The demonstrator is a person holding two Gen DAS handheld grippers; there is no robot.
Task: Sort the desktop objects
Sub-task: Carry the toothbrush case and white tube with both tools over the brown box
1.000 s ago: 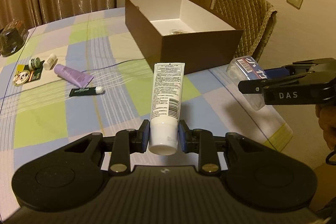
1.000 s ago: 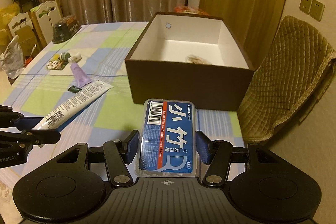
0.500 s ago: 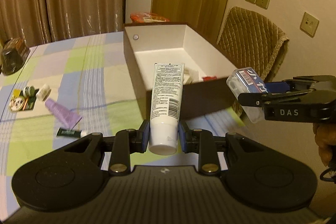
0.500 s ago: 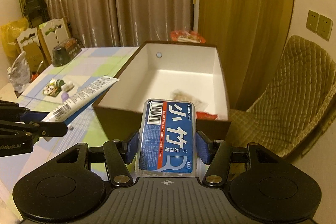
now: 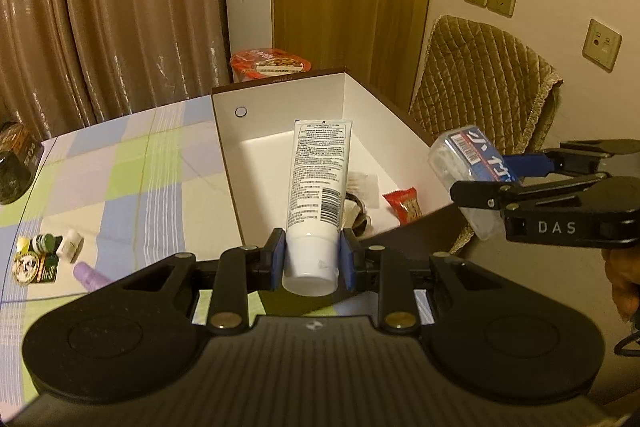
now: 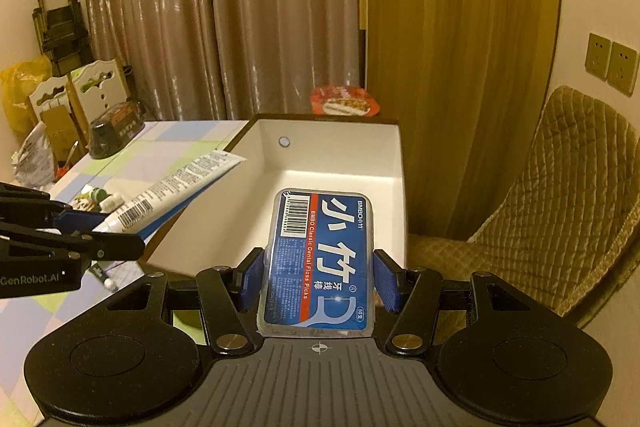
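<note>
My left gripper [image 5: 312, 259] is shut on a white tube [image 5: 320, 179], cap end between the blue pads, its printed body hanging over the open brown box [image 5: 280, 95]. My right gripper [image 6: 318, 275] is shut on a clear floss-pick box with a blue label [image 6: 320, 251], held above the near end of the brown box [image 6: 328, 155]. In the left wrist view the right gripper [image 5: 492, 179] shows at the right with the floss-pick box [image 5: 468, 163]. In the right wrist view the left gripper [image 6: 100, 231] and the white tube [image 6: 176, 187] show at the left.
Inside the box lie a red snack packet [image 5: 404, 203] and a pale packet [image 5: 362, 183]. On the checked tablecloth [image 5: 120, 171] at the left are a purple tube [image 5: 90, 275], small bottles [image 5: 56, 247] and a dark container [image 5: 16, 163]. A padded chair [image 5: 484, 87] stands beyond the box, with a noodle cup [image 5: 270, 63] behind it.
Both grippers have moved forward and up with their loads. They were short of the box over the tablecloth; now the tube and the floss-pick box hang over its open top.
</note>
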